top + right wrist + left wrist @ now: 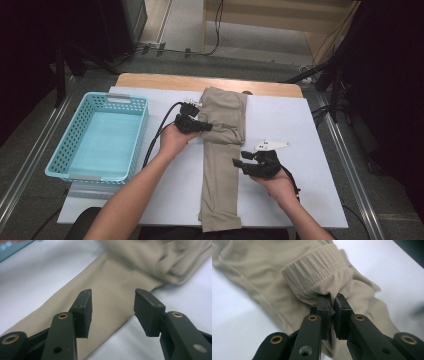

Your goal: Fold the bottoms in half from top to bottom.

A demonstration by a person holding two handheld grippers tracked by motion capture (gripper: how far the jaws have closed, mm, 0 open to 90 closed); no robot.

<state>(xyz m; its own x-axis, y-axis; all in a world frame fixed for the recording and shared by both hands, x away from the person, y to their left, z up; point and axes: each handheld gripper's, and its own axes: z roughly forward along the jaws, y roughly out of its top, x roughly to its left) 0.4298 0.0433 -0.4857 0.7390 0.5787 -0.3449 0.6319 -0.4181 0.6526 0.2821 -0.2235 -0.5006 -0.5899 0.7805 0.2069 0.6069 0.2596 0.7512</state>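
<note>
A pair of beige trousers (220, 170) lies lengthwise on the white table (295, 130), its far half folded back into a bunch. My left gripper (207, 127) comes in from the left side of that bunch. Its jaws (332, 305) are shut on a fold of cloth just under a ribbed hem (317, 275). My right gripper (238, 161) sits at the right edge of the flat trouser leg, a little nearer to me. In the right gripper view its jaws (113, 311) stand open over the beige leg (105, 282), and nothing is between the pads.
A light blue perforated basket (66, 137) stands on the left part of the table. A black cable (155, 137) trails from the left gripper toward the near edge. White table surface lies to the right of the trousers. Beyond the far edge are floor and cables.
</note>
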